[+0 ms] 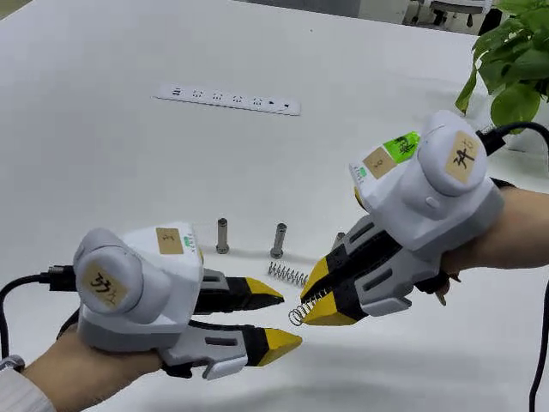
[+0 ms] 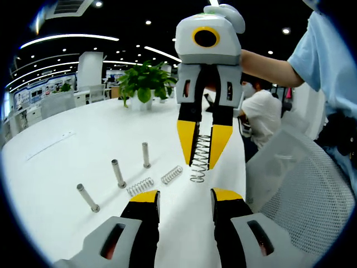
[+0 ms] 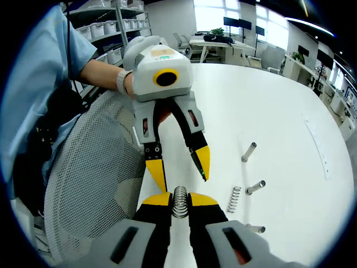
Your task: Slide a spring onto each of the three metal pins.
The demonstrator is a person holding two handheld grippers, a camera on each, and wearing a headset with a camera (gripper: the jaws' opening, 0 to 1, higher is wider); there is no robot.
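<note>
The white table (image 1: 103, 103) carries everything. The right gripper (image 1: 316, 296) is clamped across the coils of a spring (image 1: 299, 312), low over the table and near the three upright metal pins (image 2: 117, 173). The left gripper (image 1: 287, 318) hangs just beside it, jaws apart and empty. Two loose springs (image 2: 139, 186) lie by the pins. To seat the held one well, I'd judge its open end must point down, centred over a pin's tip — gripped lightly so the coils don't buckle — then lowered straight
</note>
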